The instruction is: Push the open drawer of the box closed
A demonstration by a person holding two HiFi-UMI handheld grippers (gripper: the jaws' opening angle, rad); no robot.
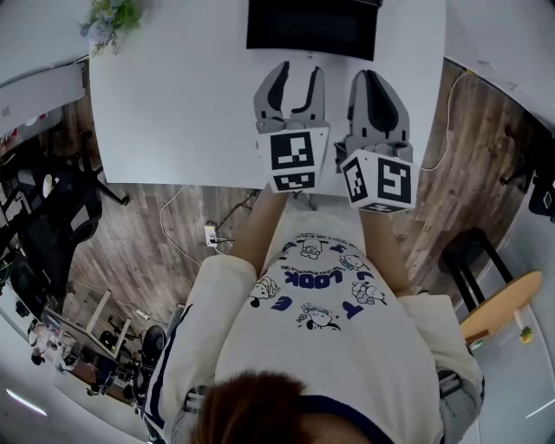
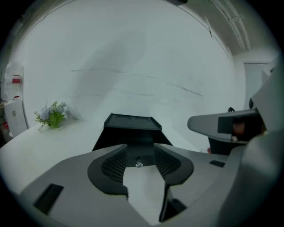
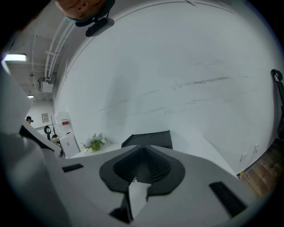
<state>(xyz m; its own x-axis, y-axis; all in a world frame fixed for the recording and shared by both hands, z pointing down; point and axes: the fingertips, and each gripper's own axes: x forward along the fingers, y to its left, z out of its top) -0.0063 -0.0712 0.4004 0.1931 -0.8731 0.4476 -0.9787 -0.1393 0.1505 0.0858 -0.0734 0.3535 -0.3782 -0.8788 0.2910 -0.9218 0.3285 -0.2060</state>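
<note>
The black box (image 1: pixel 312 26) stands at the far middle of the white table (image 1: pixel 173 95), cut off by the top edge of the head view. Its dark front (image 2: pixel 132 133) faces both grippers; I cannot make out a drawer on it. My left gripper (image 1: pixel 297 82) hovers just short of the box with its jaws open and nothing between them (image 2: pixel 140 153). My right gripper (image 1: pixel 373 85) is beside it on the right, jaws shut and empty (image 3: pixel 142 150), also pointing at the box (image 3: pixel 148 139).
A small potted plant (image 1: pixel 113 16) sits at the table's far left corner. A person's arms and white shirt (image 1: pixel 321 295) fill the near side. A wooden stool (image 1: pixel 499 299) and office chairs stand on the floor around the table.
</note>
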